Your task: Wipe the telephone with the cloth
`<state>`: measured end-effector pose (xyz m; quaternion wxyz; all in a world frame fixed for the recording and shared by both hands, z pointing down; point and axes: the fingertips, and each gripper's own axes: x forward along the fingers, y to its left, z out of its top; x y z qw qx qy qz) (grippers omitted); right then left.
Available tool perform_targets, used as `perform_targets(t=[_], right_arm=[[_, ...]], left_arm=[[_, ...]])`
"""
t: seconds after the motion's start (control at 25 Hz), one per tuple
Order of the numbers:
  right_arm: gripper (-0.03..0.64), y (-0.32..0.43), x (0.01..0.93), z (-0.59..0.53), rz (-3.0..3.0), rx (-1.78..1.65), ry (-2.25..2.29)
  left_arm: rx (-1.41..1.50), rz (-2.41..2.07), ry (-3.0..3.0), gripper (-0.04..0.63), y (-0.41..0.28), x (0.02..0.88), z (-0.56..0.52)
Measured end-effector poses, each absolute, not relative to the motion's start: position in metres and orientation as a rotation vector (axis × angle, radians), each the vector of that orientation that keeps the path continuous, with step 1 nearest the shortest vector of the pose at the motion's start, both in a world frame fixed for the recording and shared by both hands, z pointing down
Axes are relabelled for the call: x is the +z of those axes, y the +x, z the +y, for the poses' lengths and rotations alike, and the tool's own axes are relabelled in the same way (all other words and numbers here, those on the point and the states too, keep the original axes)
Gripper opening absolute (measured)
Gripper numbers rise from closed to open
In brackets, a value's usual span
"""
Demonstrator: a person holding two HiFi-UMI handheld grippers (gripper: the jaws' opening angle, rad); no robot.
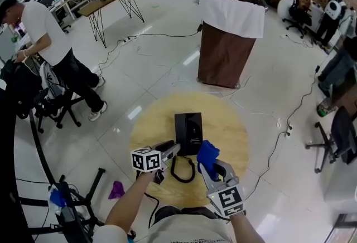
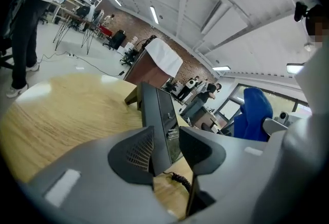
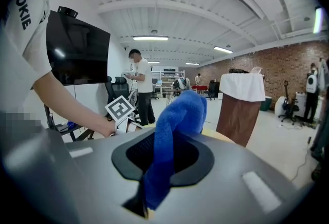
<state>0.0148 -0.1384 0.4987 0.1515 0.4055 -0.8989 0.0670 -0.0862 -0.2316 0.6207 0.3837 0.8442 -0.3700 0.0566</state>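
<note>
As the task stands: wiping looks not yet begun.
Telephone [image 1: 188, 133]: upright, middle of the table [image 1: 237, 125].
Left tongs [image 2: 165, 150]: apart, empty, telephone just ahead.
Right tongs [image 3: 163, 160]: clamped on blue cloth [image 3: 177, 115], beside the telephone.
Remaining: every wipe.

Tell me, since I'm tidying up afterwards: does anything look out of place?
A small purple scrap lies on the glossy floor left of the round wooden table, looking dropped. Nothing else stands out.

Left tool [image 2: 167, 152]: jaws apart, telephone [image 2: 160, 115] just ahead.
</note>
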Motion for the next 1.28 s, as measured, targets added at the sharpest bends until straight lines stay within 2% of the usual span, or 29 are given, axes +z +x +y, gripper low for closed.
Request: perform_targets(t=[0.64, 0.8, 1.28], right_arm=[[0.061, 0.04, 0.519, -0.151, -2.502, 0.24, 1.206], [0.061, 0.045, 0.522, -0.154, -2.491, 0.25, 1.22], [0.061, 0.044, 0.513, -0.158, -2.519, 0.224, 1.238]], left_arm=[[0.097, -0.689, 2.036, 0.144, -0.08, 0.663, -0.27], [0.084, -0.591, 2.022, 0.086, -0.075, 0.658, -0.271], [0.081, -0.593, 1.966, 0.067, -0.075, 0.653, -0.269]])
